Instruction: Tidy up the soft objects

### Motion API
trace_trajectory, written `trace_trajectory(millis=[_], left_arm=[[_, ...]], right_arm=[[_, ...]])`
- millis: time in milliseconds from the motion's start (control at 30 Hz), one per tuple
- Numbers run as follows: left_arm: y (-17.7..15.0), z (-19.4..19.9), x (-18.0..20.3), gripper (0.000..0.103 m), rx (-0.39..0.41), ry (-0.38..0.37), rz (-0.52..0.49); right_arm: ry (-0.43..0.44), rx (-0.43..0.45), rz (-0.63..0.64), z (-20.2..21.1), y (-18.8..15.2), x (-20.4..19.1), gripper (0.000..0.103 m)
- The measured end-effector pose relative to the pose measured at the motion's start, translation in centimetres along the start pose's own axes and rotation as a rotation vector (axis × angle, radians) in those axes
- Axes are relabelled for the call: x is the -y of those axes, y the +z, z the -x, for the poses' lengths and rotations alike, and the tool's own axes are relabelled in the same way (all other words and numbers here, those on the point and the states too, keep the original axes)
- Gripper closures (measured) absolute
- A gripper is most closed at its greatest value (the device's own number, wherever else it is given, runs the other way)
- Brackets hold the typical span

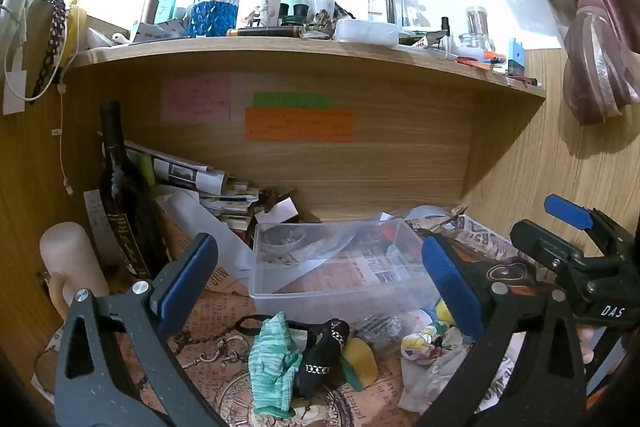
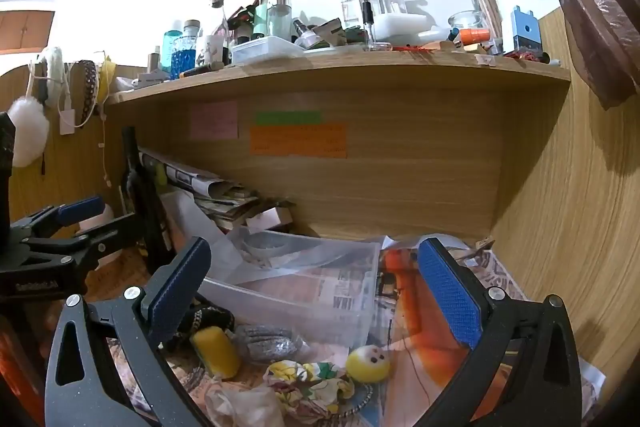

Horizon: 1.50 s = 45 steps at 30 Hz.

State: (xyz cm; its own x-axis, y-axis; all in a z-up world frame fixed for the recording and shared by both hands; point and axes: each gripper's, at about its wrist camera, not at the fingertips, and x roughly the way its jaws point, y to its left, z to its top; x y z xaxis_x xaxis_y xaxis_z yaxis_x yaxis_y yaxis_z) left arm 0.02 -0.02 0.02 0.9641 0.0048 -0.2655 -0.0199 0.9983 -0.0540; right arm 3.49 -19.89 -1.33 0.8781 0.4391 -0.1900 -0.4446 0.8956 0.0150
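Note:
A clear plastic bin [image 1: 336,291] sits on the desk under the shelf; it also shows in the right wrist view [image 2: 304,291]. In front of it lie soft things: a green striped cloth [image 1: 272,359], a black patterned sock [image 1: 320,359], a yellow sponge [image 1: 360,359] [image 2: 216,351], a grey scrubber [image 1: 378,329] [image 2: 268,343], a floral scrunchie [image 1: 428,343] [image 2: 308,383] and a yellow ball toy [image 2: 368,363]. My left gripper [image 1: 320,283] is open above the cloth and sock. My right gripper [image 2: 316,291] is open above the scrunchie and ball. Both are empty.
A dark wine bottle [image 1: 124,203] and a pale candle [image 1: 68,263] stand at the left. Stacked papers [image 1: 208,187] lie behind the bin. The shelf [image 1: 304,51] above holds many bottles. A clear plastic bag [image 2: 244,407] lies near the front. A wooden wall [image 2: 580,227] closes the right.

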Motion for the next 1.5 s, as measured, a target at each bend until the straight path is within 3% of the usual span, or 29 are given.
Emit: trace_trajectory(millis=[1500], left_arm=[[0.12, 0.46, 0.4, 0.0, 0.018, -0.017, -0.007]], right_arm=[[0.001, 0.0, -0.008, 0.13, -0.02, -0.01, 0.0]])
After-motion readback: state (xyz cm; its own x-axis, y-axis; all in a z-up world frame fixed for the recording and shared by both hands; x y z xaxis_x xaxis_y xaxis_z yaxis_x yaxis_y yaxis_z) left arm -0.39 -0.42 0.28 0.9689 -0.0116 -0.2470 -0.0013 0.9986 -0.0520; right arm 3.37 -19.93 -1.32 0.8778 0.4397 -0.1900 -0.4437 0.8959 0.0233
